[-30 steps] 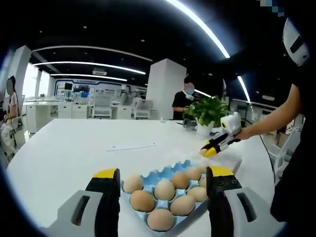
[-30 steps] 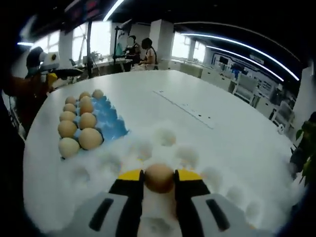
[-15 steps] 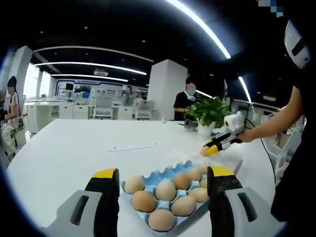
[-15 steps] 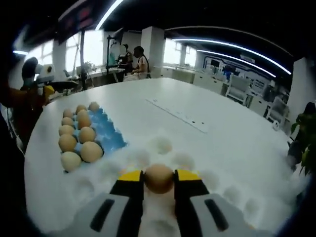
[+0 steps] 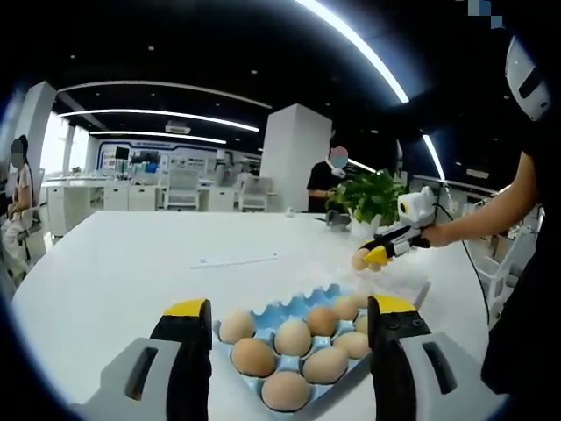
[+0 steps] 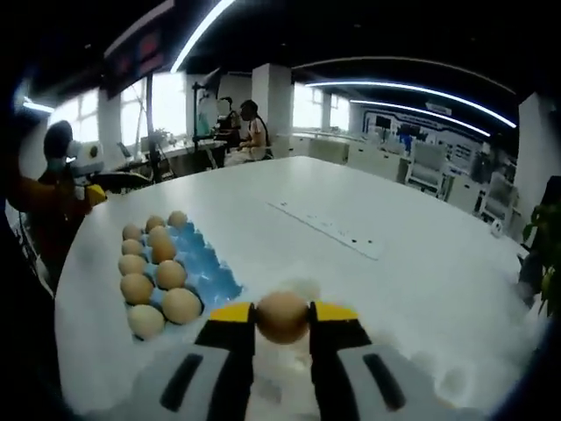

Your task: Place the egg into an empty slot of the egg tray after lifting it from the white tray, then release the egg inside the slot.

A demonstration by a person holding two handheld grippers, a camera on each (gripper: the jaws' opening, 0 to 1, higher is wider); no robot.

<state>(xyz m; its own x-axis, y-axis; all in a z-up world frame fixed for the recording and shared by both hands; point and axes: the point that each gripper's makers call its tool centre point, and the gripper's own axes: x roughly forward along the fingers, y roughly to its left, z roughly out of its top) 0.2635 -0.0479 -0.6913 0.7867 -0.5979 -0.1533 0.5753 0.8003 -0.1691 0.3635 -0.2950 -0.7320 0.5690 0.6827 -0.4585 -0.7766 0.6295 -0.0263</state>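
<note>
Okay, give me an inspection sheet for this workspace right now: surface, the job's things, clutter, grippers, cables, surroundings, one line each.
Surface: white table, large, rounded edge.
Job's things: blue egg tray partly filled with brown eggs; white tray below the right gripper; egg clamped between the jaws, above the white tray.
Clutter: a flat strip lying on the table; its nature cannot be told.
Grippers: right gripper shut on the egg; left gripper open, jaws either side of the egg tray, holding nothing.
Cables: a dark cable hanging under the person's forearm.
Surroundings: potted plant, white pillar, desks, ceiling light strips, people seated and standing beyond the table.
</note>
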